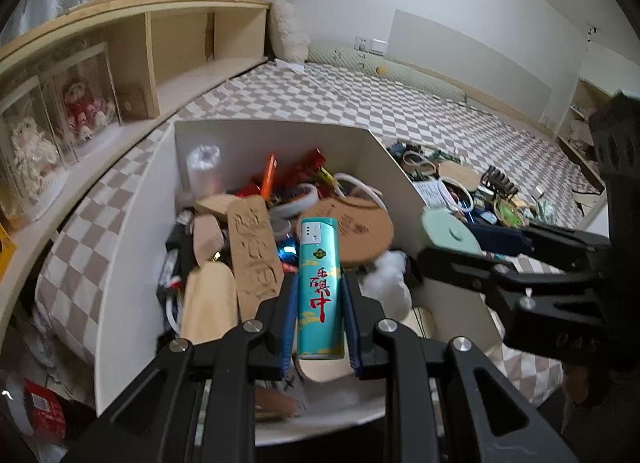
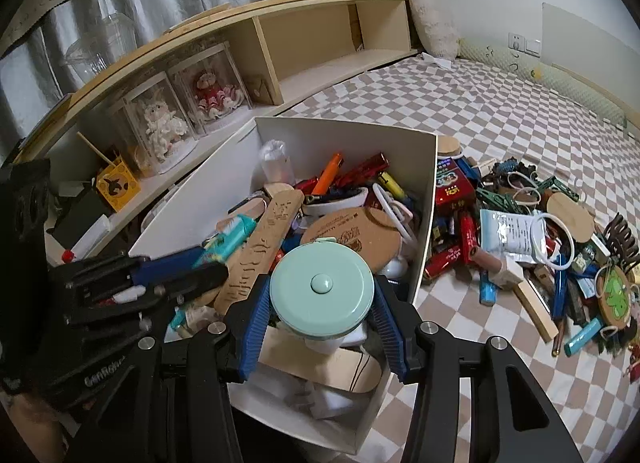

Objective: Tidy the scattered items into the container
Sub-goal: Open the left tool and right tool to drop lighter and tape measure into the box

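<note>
Left wrist view is showing the left gripper (image 1: 320, 291) squeezing a teal lighter (image 1: 320, 287) and the right gripper (image 2: 322, 303) squeezing a round mint tape measure (image 2: 322, 287), both over the white box (image 1: 132, 231), so opening each slowly should be dropping them inside.

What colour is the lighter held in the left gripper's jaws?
Teal lighter with red characters and a white top, seen best in the left wrist view.

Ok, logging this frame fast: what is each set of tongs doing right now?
Left tongs: closed on the teal lighter, over the white box.
Right tongs: closed on the round mint tin, over the same box.
</note>
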Motion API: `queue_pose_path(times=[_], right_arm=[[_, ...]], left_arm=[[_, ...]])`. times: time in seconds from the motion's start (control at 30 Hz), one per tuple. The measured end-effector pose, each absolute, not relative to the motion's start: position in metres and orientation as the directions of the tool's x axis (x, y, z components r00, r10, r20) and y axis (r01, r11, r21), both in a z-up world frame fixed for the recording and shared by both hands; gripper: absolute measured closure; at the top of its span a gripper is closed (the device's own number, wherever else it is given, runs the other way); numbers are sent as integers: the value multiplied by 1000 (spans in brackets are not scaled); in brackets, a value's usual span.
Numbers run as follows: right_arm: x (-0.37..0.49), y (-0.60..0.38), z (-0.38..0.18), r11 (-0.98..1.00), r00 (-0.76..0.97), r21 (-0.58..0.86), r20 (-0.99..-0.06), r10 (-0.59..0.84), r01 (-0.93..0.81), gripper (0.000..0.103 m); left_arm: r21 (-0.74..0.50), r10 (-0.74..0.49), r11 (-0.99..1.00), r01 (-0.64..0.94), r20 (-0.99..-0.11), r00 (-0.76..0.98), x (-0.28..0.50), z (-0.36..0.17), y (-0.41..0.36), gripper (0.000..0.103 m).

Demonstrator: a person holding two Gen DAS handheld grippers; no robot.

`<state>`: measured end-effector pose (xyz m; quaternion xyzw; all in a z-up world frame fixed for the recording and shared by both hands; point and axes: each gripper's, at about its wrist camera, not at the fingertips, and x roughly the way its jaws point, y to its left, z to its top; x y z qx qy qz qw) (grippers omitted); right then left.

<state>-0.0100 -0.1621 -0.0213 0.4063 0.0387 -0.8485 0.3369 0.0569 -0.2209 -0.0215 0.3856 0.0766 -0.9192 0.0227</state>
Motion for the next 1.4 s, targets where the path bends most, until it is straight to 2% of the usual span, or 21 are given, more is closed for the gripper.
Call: queue_pose_path(times=[0.2,0.23,0.27,0.33,0.83,0.9,0.93,0.97,1.0,1.03,1.4], right_arm=[[-6,-164,-25,-765,-429,214,-722,-543,608,52],[-6,-164,-26,-764,-426,214,-723,-543,609,52],[-5,-164,-28,-763,-423,215,-725,-543,610,52],[-4,-165,-30,-762,-418,215,-730,-541,610,52],[3,-162,-38,-754,-384,234,-746,-544,613,52],[3,-160,-39,-758,-388,242,-741,-547,606,46],[4,-159,-39,-759,-392,242,-739,-547,604,28],[5,-158,-38,-756,-395,240,-734,-552,609,14],[6,-157,-37,-753,-399,238,-730,-556,614,11],[7,-157,-36,-755,-408,229,-727,-552,614,8],[8,-143,-27,-774,-441,241,-706,-554,586,8]], left_arm=[[-126,-1,-982,139,-737,-676,59,-31,-221,81],[-130,-1,-981,144,-740,-673,60,-32,-222,78],[-133,-4,-979,153,-743,-669,60,-33,-224,61],[-138,-13,-975,172,-742,-670,61,-34,-227,47],[-146,-30,-969,201,-735,-678,64,-34,-233,47],[-139,-39,-969,206,-732,-680,66,-33,-232,47],[-134,-45,-969,208,-731,-681,67,-32,-232,46],[-130,-50,-969,211,-730,-681,67,-31,-232,41],[-126,-57,-969,215,-728,-683,68,-30,-232,38],[-123,-63,-968,219,-725,-686,69,-29,-232,35],[-109,-80,-969,223,-712,-697,73,-21,-228,34]])
